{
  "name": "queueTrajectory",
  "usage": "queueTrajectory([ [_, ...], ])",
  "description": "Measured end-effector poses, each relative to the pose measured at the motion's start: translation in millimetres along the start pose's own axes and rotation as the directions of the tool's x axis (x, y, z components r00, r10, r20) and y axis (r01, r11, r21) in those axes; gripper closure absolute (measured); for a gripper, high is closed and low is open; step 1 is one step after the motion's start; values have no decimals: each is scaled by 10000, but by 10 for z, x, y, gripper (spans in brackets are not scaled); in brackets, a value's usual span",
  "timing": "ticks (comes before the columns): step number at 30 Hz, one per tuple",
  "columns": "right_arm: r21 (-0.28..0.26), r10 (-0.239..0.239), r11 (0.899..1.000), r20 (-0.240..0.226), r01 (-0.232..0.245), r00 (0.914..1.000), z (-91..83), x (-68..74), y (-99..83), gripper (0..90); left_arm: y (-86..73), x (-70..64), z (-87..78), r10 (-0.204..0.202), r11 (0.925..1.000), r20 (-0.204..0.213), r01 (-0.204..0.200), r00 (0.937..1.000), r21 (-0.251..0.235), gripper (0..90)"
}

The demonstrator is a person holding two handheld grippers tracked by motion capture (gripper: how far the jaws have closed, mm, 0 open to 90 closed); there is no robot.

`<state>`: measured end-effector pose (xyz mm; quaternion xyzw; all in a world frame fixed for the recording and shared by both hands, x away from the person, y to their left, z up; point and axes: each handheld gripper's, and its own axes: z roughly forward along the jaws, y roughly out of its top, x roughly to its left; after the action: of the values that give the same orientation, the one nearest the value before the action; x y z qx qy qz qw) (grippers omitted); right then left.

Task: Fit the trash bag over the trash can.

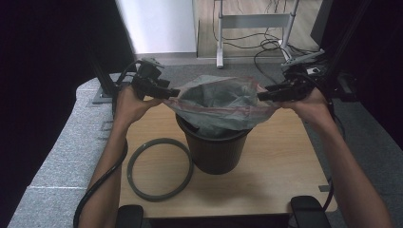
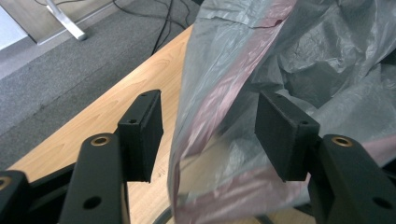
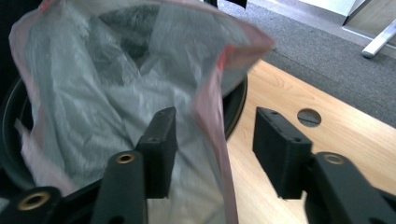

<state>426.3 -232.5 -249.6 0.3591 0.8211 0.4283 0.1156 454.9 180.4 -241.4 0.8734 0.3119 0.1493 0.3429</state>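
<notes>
Grey plastic bag (image 1: 219, 102) sits partly inside bin (image 1: 214, 151); left claw (image 2: 208, 136) and right claw (image 3: 215, 149) both gaping around its rim, unclamped. Rim not folded over; ring (image 1: 159, 168) waits lower left.

Grey ring (image 1: 160, 169) flat on the wooden table (image 1: 280, 161) at near left, grey carpet (image 1: 62, 147) around the table, a white panel (image 1: 159, 26) far left, and a metal stand (image 1: 252, 23) with loose cables (image 1: 266, 47) far right.
</notes>
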Motion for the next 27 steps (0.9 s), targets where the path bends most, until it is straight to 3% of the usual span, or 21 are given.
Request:
queueTrajectory([
  [1, 21, -90, 10000, 3, 90, 10000, 49, 16, 48, 608, 20, -7, 27, 108, 9999, -70, -108, 9999, 102, 443],
  [2, 21, -90, 10000, 3, 90, 10000, 49, 16, 48, 608, 39, -8, 52, 175, 9997, -109, -173, 9998, 187, 443],
  [3, 112, -193, 9998, 115, 191, 9997, 96, 26, 76, 708, 60, -3, 87, 209, 9994, -102, -206, 9997, 288, 491],
  [6, 321, -246, 9992, 319, 236, 9992, 137, 19, 79, 781, 95, 17, 167, 297, 9982, -422, -274, 9987, 531, 571],
  [11, 586, -173, 9982, 793, 126, 9967, 236, -71, 52, 850, 105, 155, 285, -448, 9980, -862, 485, 9953, 407, 821],
  [13, 654, -139, 9978, 988, 75, 9950, 282, -111, 36, 861, 95, 205, 347, -626, 9962, -1187, 693, 9910, 534, 871],
  [17, 965, -36, 9953, 1353, -95, 9908, 409, -216, -18, 868, 47, 304, 490, -899, 9898, -1412, 1041, 9859, 968, 889],
  [23, 1193, 321, 9917, 1367, -486, 9901, 583, -345, -125, 870, -56, 373, 733, -1204, 9812, -1102, 1352, 9866, 1379, 890],
  [27, 1393, 363, 9886, 1463, -569, 9886, 678, -391, -169, 872, -66, 360, 867, -1180, 9781, -902, 1314, 9889, 1611, 891],
])
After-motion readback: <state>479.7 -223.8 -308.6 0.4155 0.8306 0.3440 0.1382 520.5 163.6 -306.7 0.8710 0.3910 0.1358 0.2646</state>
